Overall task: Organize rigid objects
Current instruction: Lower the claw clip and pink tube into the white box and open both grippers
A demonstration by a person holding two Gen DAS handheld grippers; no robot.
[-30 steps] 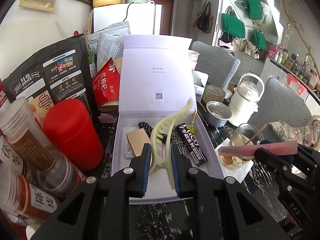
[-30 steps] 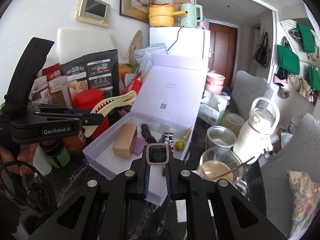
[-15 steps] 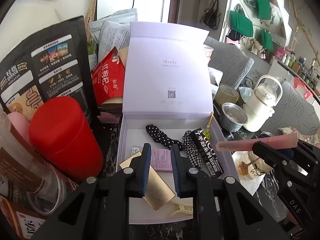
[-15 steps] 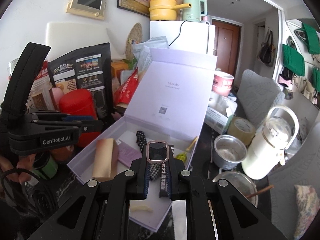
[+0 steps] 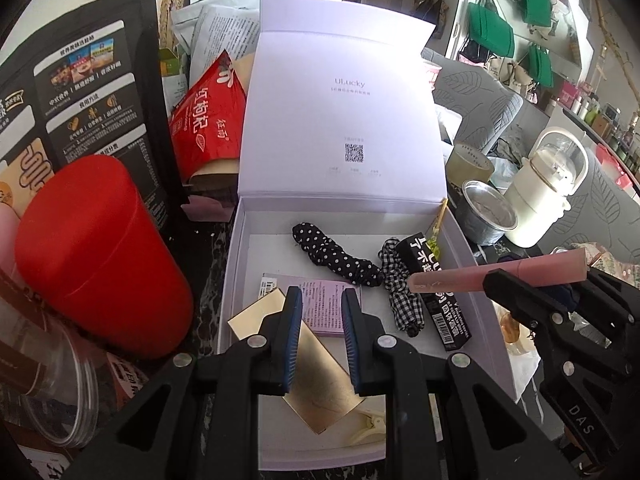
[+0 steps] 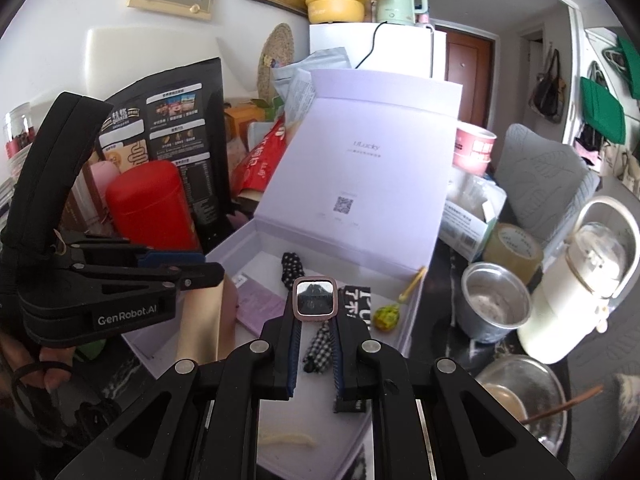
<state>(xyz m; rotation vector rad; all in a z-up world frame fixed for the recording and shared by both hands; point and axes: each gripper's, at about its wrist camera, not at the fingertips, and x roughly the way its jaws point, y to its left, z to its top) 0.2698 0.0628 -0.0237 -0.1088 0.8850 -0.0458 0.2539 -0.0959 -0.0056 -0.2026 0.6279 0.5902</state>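
box [image 5: 476, 280], pale lilac with its lid standing open at the far side, is being viewed from both wrist cameras on a crowded dark table [image 5: 208, 256]. a pink tube [image 5: 500, 276] is being held crosswise by the right gripper [image 6: 316, 316], its jaws being clamped together on it; in the right wrist view only the tube's square end [image 6: 314, 300] is being shown, hanging over the middle of the box. the left gripper [image 5: 318, 320] is being held low over the near left part of the box, its jaws being kept nearly together with nothing seen between them.

inside the box, a gold card [image 5: 320, 384] is lying tilted at the near left, partly over a lilac leaflet [image 5: 320, 300]. a cream hair clip [image 5: 372, 428] is lying at the near edge, just beside the gold card. a black dotted scrunchie [image 5: 336, 256] is lying across the middle, a checked scrunchie [image 5: 400, 292] just right of it, and a black carton [image 5: 444, 312] along the right wall. a small yellow-green pick [image 6: 386, 316] is leaning at the far right corner.

outside the box, a red tin [image 5: 100, 256] is standing just left of it, with a black bag [image 5: 80, 92] behind. to the right, a steel cup [image 5: 486, 216], a roll of tape [image 5: 468, 164] and a white kettle [image 5: 548, 196] are being seen.
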